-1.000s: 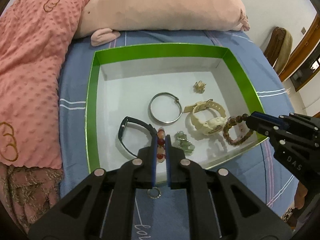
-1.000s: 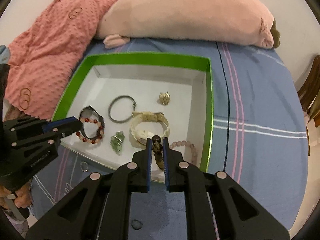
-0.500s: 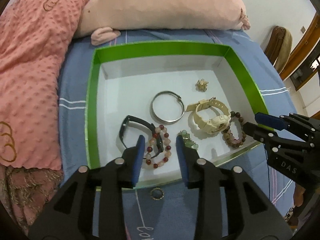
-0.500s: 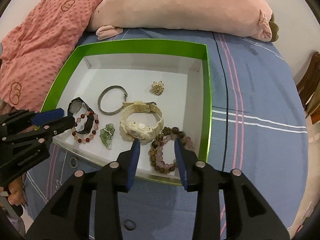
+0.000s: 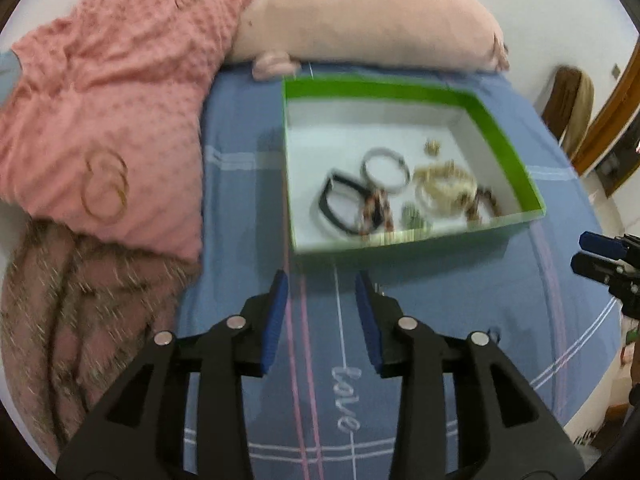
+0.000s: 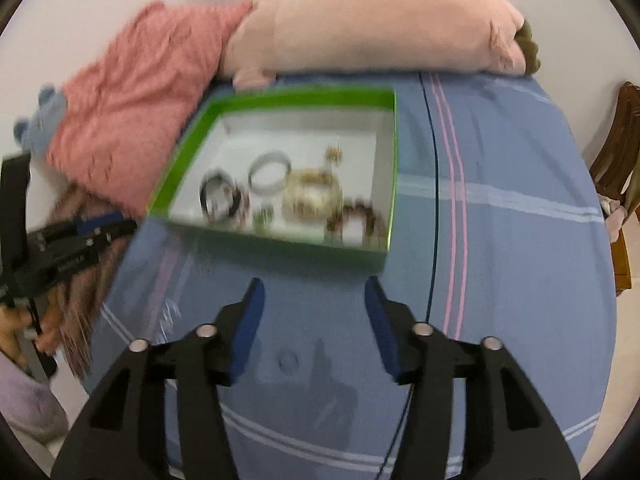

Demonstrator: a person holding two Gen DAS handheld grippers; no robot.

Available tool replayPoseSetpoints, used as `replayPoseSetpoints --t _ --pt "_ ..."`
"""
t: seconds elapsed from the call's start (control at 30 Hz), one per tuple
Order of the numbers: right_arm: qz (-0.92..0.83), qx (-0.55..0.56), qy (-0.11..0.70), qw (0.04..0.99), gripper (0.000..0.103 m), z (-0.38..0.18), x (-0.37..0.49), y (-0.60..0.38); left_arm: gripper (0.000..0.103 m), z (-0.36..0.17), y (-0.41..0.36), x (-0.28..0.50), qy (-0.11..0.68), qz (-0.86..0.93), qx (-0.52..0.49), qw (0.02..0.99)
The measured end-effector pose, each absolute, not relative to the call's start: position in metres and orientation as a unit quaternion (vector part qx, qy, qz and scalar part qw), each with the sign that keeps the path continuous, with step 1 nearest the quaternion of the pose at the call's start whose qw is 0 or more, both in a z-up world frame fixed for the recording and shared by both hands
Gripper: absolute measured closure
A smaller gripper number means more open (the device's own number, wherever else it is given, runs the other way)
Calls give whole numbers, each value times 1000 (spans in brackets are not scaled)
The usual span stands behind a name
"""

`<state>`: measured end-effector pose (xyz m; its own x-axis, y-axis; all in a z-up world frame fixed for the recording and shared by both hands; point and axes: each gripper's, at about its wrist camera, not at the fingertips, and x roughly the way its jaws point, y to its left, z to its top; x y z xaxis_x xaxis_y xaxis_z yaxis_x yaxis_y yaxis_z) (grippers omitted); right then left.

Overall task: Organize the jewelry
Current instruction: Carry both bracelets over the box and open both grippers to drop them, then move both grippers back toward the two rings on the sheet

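Over by the head end of the bed point(image 6: 500, 240), right below the long pink plush point(image 6: 380, 28), the green box point(image 5: 380, 92) is sitting with all the jewelry lying loose on its white floor. Both grippers are hanging over the blue sheet on the near side of the box. The left gripper point(image 5: 322, 312) is opening up with nothing between its pads, same deal with the right gripper point(image 6: 316, 320), jaws spreading and empty.

Inside the box I'm seeing a black band point(image 5: 340, 208), a silver bangle point(image 5: 386, 170), a cream watch point(image 5: 444, 190), a reddish bead bracelet point(image 5: 376, 212) and a brown bead bracelet point(image 6: 356, 220), all bunched toward the near wall. It's pretty blurry though.

Handling-wise, my guess: everything is light. The bead strands are going to be floppy and rolly, so pinching across a single bead or the cord is probably best. The bangle looks stiff and slick, so I'd be grabbing it across the rim. The watch strap seems the easiest hold.

A small ring point(image 6: 289, 361) seems to be lying on the sheet near the right gripper, not sure.
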<state>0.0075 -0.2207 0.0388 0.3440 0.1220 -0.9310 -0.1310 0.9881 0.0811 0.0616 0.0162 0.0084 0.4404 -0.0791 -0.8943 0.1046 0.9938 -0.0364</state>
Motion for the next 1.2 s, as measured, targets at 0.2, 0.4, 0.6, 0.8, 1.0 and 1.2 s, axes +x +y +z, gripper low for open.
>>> replayPoseSetpoints --t 0.2,0.4,0.6,0.8,1.0,1.2 --pt "78 -3 631 772 50 -22 -18 -209 66 -35 -5 57 564 -70 22 822" --pt "89 -25 641 762 50 -39 -24 -185 65 -54 -17 69 576 -79 21 813" --pt "90 -23 647 757 50 -46 -27 -183 59 -67 -33 76 582 -86 39 807" --pt "87 -17 647 757 50 -47 -27 -187 62 -75 -41 78 584 -83 50 806" --pt "93 -27 649 755 50 -53 -26 -178 65 -75 -45 81 582 -80 57 807" --pt "99 -53 653 749 52 -64 -23 -164 65 -75 -47 84 583 -78 59 807"
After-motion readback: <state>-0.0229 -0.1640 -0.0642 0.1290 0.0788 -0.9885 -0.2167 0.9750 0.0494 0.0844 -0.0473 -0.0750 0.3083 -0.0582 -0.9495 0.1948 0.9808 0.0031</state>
